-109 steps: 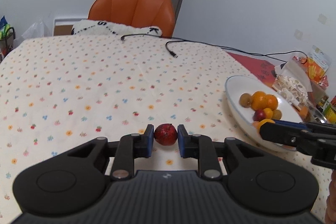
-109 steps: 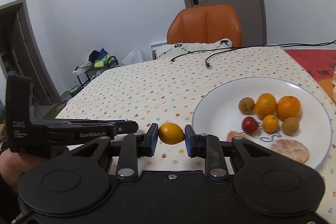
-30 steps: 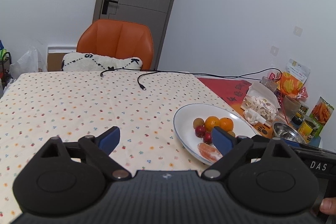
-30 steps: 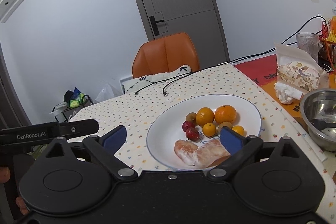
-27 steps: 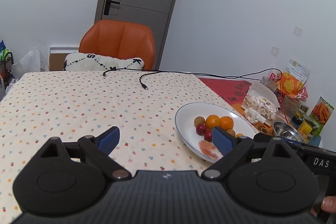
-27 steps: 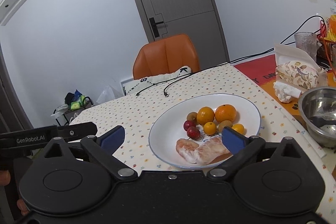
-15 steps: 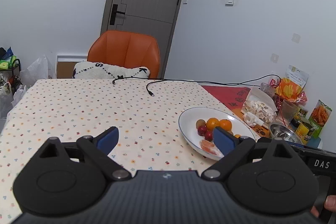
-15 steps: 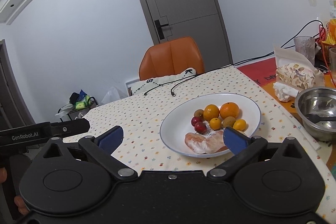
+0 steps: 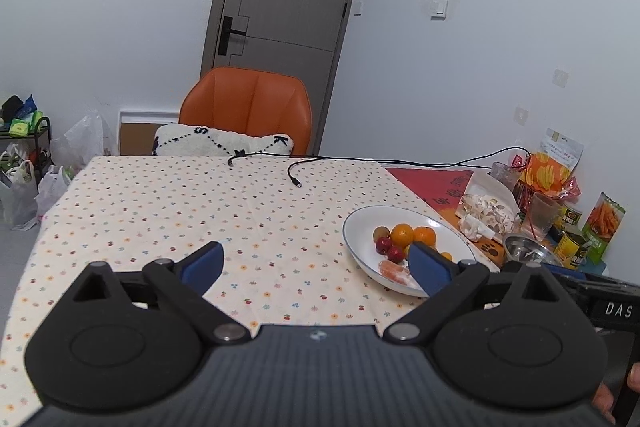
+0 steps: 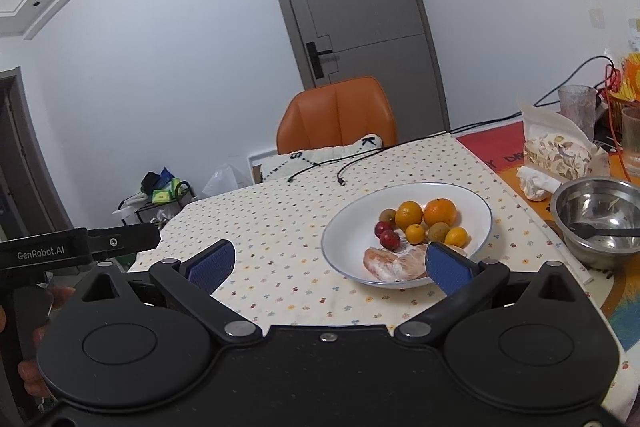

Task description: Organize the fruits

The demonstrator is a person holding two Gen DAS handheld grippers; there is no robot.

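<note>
Ahead and right of both claws, the white plate (image 10: 406, 279) holds all the fruit (image 10: 424, 221), nearer your right gripper (image 10: 327, 265) than your left gripper (image 9: 316, 265); both grippers gape wide and empty above the floral tablecloth (image 9: 192, 203).

The room has soft, even indoor light and the shadows are weak. Both views are sharp in the middle, but the fisheye lens bends the door (image 9: 280, 27) and darkens the corners.
</note>
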